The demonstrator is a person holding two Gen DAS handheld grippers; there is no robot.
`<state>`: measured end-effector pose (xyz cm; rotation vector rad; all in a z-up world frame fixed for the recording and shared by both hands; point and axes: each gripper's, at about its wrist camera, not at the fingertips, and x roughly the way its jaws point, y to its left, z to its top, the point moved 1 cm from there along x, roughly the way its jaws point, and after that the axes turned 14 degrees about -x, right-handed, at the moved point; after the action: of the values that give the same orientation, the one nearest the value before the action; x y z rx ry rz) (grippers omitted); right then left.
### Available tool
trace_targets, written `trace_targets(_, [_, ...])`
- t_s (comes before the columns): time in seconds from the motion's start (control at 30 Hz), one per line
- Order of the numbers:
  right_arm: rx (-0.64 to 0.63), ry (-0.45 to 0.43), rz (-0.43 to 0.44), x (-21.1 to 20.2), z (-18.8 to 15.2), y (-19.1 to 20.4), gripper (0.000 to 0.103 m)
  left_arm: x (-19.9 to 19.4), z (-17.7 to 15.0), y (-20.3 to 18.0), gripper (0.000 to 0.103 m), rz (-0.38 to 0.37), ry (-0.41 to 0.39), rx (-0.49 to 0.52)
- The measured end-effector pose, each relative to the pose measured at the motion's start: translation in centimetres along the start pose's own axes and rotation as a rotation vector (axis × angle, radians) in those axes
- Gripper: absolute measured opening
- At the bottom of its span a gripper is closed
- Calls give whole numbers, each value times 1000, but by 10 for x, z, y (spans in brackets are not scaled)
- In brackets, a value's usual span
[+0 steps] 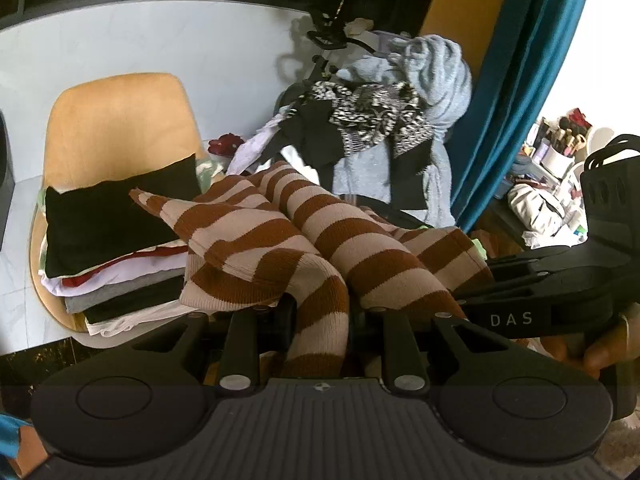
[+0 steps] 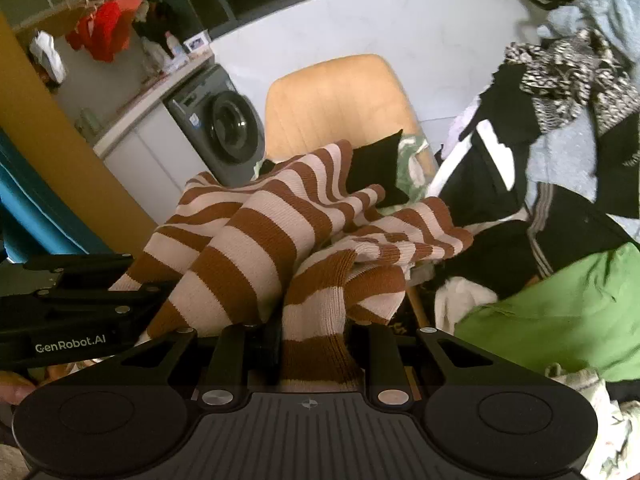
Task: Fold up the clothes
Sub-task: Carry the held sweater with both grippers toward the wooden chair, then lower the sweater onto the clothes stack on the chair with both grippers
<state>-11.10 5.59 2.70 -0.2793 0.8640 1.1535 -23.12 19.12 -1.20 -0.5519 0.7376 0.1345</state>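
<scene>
Low in the middle of both wrist views, the brown-and-cream striped sweater (image 1: 288, 240) is bunched up and carried between the two tools. The left tongs (image 1: 320, 320) are pinching a fold of its knit, and the right tongs (image 2: 312, 340) are pinching another fold; each pair is nearly pressed together on the fabric. The two tools sit close beside each other, the right one showing at the right edge of the left view.

Behind the sweater, at left of centre in the left view, a wooden chair (image 1: 116, 120) carries a stack of folded clothes (image 1: 112, 256) with a black piece on top. A heap of unfolded laundry (image 1: 380, 132) fills the upper right.

My worry is the loose cloth. Most of the sweater hangs ungripped in thick rolls, so if it is set on the stack as it is, the fold may slump open or land crooked. A trailing edge, like the pointed corner lying over the black piece, could drag the top layers askew. The stack looks uneven already and near the seat's front edge, so a push might tip it.
</scene>
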Motion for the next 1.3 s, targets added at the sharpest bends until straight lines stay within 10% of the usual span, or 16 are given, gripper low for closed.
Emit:
trace_targets(0.43, [-122, 40, -5, 128, 72, 22, 19, 56, 64, 99, 21, 88, 22, -52])
trace_targets(0.97, [-236, 87, 103, 400, 237, -69, 19, 250, 218, 277, 20, 288, 108, -203])
trace_targets(1.3, [-164, 76, 71, 507, 249, -112, 19, 312, 230, 371, 21, 327, 185, -251])
